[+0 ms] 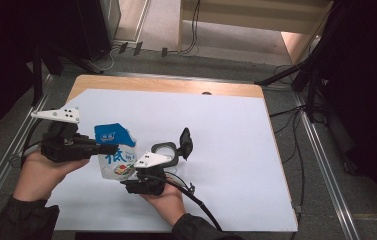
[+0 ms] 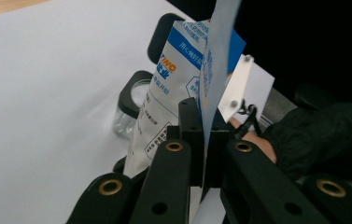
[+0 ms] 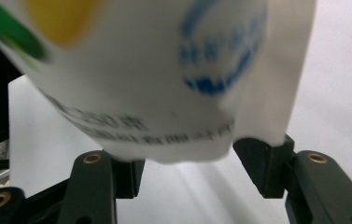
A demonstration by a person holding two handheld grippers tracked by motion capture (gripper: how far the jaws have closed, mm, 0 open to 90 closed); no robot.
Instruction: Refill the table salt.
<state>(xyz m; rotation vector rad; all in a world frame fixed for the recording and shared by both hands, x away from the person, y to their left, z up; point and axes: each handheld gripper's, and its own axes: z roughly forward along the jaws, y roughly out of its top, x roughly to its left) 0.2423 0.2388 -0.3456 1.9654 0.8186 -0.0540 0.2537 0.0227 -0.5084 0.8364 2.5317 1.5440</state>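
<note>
The blue-and-white pouch (image 1: 116, 156) hangs above the white sheet (image 1: 226, 150), its top edge pinched flat in the left gripper (image 2: 205, 140) and its bottom between the right gripper (image 3: 187, 158)'s wide-set jaws. Just beyond the right gripper stands an open jar (image 1: 164, 152) with a hinged lid, so this looks like readying a pour; next, tip the pouch over the jar's mouth

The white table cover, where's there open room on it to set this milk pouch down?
The right half of the white cover, from the black-lidded jar to the right edge, looks bare. So does the far strip toward the wooden table edge. It is crowded near-left, where the left gripper, right gripper, pouch and jar bunch together.
</note>
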